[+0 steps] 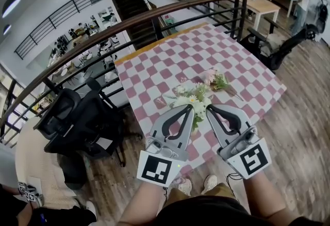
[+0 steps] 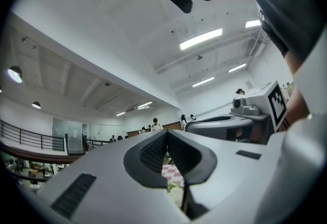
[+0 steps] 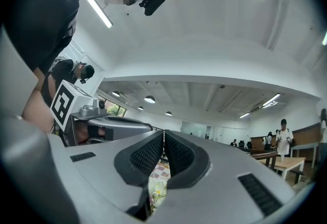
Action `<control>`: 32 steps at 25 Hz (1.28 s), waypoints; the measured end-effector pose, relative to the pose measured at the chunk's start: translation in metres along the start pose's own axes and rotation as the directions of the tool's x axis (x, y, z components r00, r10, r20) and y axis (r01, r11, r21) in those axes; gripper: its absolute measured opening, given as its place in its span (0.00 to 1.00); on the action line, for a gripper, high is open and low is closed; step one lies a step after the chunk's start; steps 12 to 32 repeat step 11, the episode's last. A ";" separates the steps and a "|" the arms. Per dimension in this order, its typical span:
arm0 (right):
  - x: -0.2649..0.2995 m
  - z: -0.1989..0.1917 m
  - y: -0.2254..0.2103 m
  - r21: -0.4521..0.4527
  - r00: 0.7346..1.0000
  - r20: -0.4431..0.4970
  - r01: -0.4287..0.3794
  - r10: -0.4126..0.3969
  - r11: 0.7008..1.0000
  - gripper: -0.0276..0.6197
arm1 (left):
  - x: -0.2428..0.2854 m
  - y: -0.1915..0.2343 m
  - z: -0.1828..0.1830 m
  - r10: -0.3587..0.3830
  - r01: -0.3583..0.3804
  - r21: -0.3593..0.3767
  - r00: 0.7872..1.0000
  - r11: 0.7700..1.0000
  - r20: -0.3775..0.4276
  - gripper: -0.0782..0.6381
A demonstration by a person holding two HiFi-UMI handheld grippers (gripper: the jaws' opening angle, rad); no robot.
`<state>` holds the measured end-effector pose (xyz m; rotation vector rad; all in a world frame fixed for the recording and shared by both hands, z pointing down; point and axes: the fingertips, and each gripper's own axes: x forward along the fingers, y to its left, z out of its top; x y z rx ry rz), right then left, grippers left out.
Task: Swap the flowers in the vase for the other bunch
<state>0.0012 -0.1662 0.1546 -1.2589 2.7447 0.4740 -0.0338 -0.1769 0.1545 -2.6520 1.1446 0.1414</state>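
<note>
Both claws are up in front of the bench and neither has anything in it. The left claw [image 1: 189, 108] has its jaws pressed together, ribbed pads meeting at the tips. The right claw [image 1: 210, 108] is the same, pads closed to a thin line. They sit side by side low in the centre of the head view, tips angled in toward each other and a little apart.

Just above those tips is the white bunch [image 1: 192, 97]. It has cream and white blooms, a couple of yellow-centred daisies and plenty of green leaf, and it stands near the middle of the bench. The foliage and the claws hide its base, so I cannot make out the vase. Up and to the right lies the pink bunch [image 1: 215, 79], flat on the cloth. Its soft pink heads are close to the white bunch, and its thin green stems trail toward the right edge.

The bench [image 1: 154, 73] wears a pink-and-white checked cloth with a yellowish strip along its far side. In both claw views, white petals and a scrap of the checks show through the gap under the closed pads.

A black office chair [image 1: 77, 116] stands at the left of the bench. A dark railing [image 1: 154, 16] curves behind it. The person's shoes [image 1: 196, 184] show at the bottom on the wooden floor.
</note>
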 end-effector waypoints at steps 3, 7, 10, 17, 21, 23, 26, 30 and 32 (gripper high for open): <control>0.001 0.000 0.000 -0.010 1.000 0.001 0.000 0.000 1.000 0.10 | -0.002 0.003 0.000 0.006 -0.006 -0.021 1.000 1.000 0.012 0.12; 0.000 -0.002 0.004 -0.018 1.000 -0.008 -0.002 0.002 1.000 0.10 | -0.004 0.001 -0.001 0.001 -0.001 -0.012 1.000 1.000 0.009 0.12; 0.000 -0.001 0.007 -0.019 1.000 -0.010 -0.002 0.002 1.000 0.10 | -0.007 0.000 0.001 0.000 0.000 -0.015 1.000 1.000 0.013 0.12; 0.000 -0.001 0.008 -0.019 1.000 -0.010 -0.002 0.002 1.000 0.10 | -0.008 0.000 0.001 -0.001 0.001 -0.016 1.000 1.000 0.013 0.12; 0.000 -0.001 0.008 -0.019 1.000 -0.010 -0.002 0.002 1.000 0.10 | -0.008 0.000 0.001 -0.001 0.001 -0.016 1.000 1.000 0.013 0.12; 0.000 -0.001 0.008 -0.019 1.000 -0.010 -0.002 0.002 1.000 0.10 | -0.008 0.000 0.001 -0.001 0.001 -0.016 1.000 1.000 0.013 0.12; 0.000 -0.001 0.008 -0.019 1.000 -0.010 -0.002 0.002 1.000 0.10 | -0.008 0.000 0.001 -0.001 0.001 -0.016 1.000 1.000 0.013 0.12; 0.000 -0.001 0.008 -0.019 1.000 -0.010 -0.002 0.002 1.000 0.10 | -0.008 0.000 0.001 -0.001 0.001 -0.016 1.000 1.000 0.013 0.12; 0.000 -0.001 0.008 -0.019 1.000 -0.010 -0.002 0.002 1.000 0.10 | -0.008 0.000 0.001 -0.001 0.001 -0.016 1.000 1.000 0.013 0.12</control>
